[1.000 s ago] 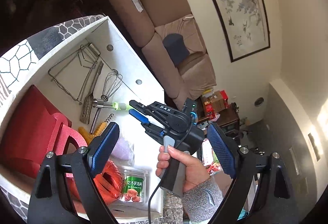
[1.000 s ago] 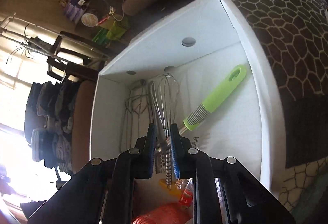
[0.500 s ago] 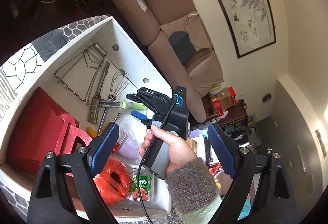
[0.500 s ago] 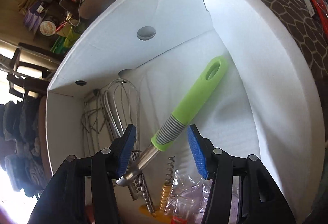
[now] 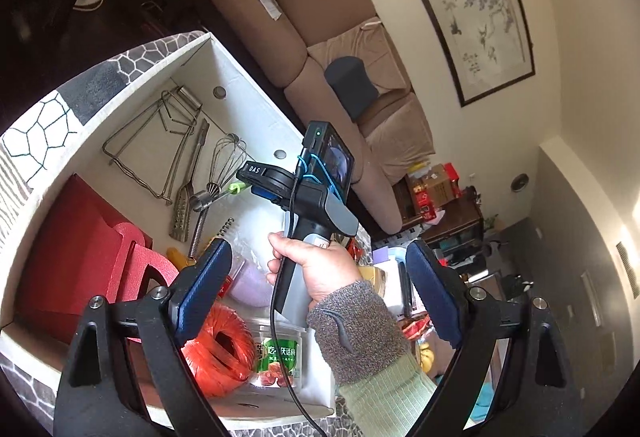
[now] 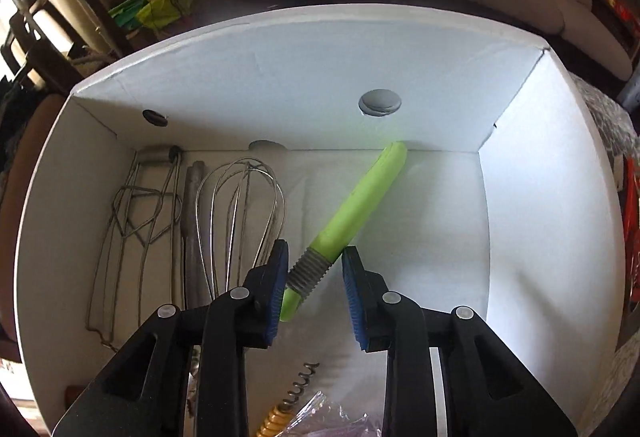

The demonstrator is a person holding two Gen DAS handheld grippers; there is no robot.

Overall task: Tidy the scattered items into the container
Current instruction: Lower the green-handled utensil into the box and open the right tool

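The white box (image 6: 280, 49) holds a green-handled tool (image 6: 360, 197) lying flat, its handle tip against the far wall. My right gripper (image 6: 315, 253) points down into the box with its jaws closing. The tool's grey ribbed neck lies between the pads, and they do not clamp it. In the left wrist view a hand holds that right gripper (image 5: 260, 181) over the tool (image 5: 236, 189). My left gripper (image 5: 318, 253) hovers above the box's near end, open wide with nothing between its fingers.
A whisk (image 6: 240, 205), a wire utensil (image 6: 136, 205) and a metal tool lie left of the green handle. A red bag (image 5: 72, 257), an orange twine spool (image 5: 224, 353) and a snack jar (image 5: 280, 353) fill the near end. A sofa (image 5: 320, 49) stands beyond the box.
The right gripper let go of the tool's metal shaft, opened, rolled and came down over the ribbed neck, and its jaws are narrower than half a second ago. The left gripper stayed put.
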